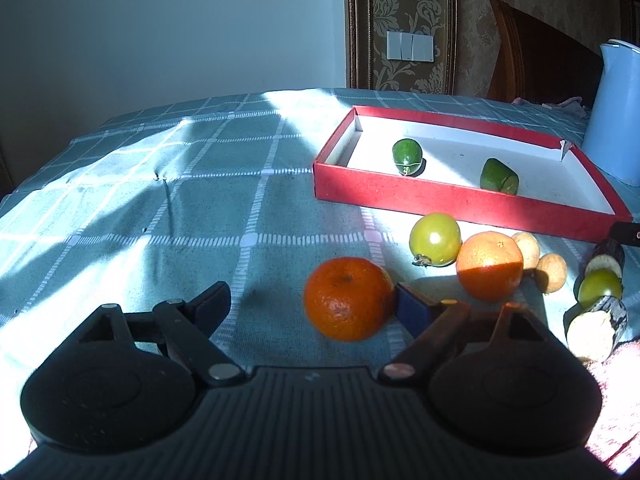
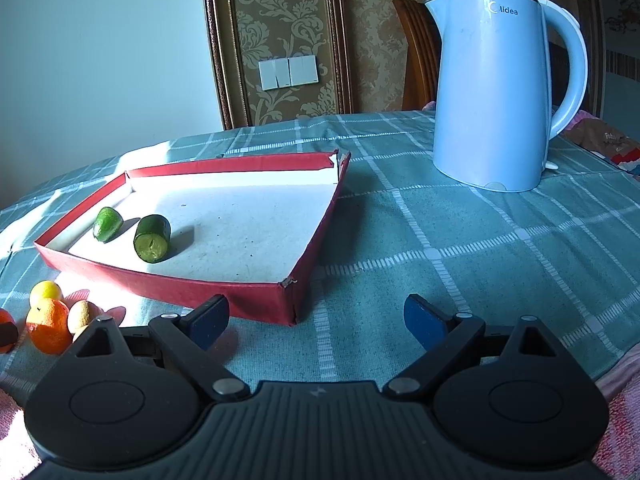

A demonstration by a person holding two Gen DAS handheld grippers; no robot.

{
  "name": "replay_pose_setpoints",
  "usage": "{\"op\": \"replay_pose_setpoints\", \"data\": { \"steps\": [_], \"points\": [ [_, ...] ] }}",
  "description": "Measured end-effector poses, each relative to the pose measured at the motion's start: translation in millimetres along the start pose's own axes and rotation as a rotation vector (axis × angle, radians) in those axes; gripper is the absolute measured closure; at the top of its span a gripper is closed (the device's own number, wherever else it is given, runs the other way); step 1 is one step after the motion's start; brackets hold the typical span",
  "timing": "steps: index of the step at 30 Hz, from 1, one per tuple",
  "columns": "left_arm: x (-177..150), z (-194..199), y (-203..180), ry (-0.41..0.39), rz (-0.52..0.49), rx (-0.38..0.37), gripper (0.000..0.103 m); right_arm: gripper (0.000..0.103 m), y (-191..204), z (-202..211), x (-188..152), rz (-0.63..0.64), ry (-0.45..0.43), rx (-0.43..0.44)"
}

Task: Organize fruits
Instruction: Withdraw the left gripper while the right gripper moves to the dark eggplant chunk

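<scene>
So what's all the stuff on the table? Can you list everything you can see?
red tray: one, red outside and white inside, on the cloth
green cucumber pieces: two, dark green, inside the tray near one end
oranges: two, orange, on the cloth in front of the tray; the nearer one sits between the left gripper's fingers
green tomato: one, yellow-green, beside the farther orange
small tan fruits: two, light brown, behind the farther orange
kettle: one, light blue, upright beyond the tray
tablecloth: one, teal with white checks
light switches: one white panel on the wall
left gripper: black, open around the near orange
right gripper: black, open, holding nothing
</scene>
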State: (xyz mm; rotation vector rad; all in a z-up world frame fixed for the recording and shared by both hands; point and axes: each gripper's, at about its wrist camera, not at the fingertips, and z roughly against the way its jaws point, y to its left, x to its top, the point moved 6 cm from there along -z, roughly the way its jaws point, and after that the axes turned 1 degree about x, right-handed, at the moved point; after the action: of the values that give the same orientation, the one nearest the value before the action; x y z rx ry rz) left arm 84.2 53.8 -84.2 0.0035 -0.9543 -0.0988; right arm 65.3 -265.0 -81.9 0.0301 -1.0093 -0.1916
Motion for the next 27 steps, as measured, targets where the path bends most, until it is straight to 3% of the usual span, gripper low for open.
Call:
{"op": "replay_pose_setpoints", "data": {
  "steps": [9, 15, 23, 27],
  "points": [
    [-0.8, -2.4, 3.0, 0.024, 0.026, -0.016, 0.016, 0.008, -0.7, 2.2, -0.6, -0.004, 0.008, 0.017],
    [-0.7, -4.7, 0.8, 0.036, 0.020, -0.033, 0.008, 0.008, 6.5, 20.2, -7.1, 0.040, 0.005, 0.060],
    [-1.3, -8.0, -0.5, 0.049, 0.014, -0.030, 0.000, 0.009, 44.3, 69.7, -17.4, 0.103, -0.020, 0.259],
    [-1.6, -7.9, -0.4, 0.048, 0.014, -0.030, 0.000, 0.009, 75.2, 84.8, -28.2, 0.220, -0.054, 0.255]
  ]
}}
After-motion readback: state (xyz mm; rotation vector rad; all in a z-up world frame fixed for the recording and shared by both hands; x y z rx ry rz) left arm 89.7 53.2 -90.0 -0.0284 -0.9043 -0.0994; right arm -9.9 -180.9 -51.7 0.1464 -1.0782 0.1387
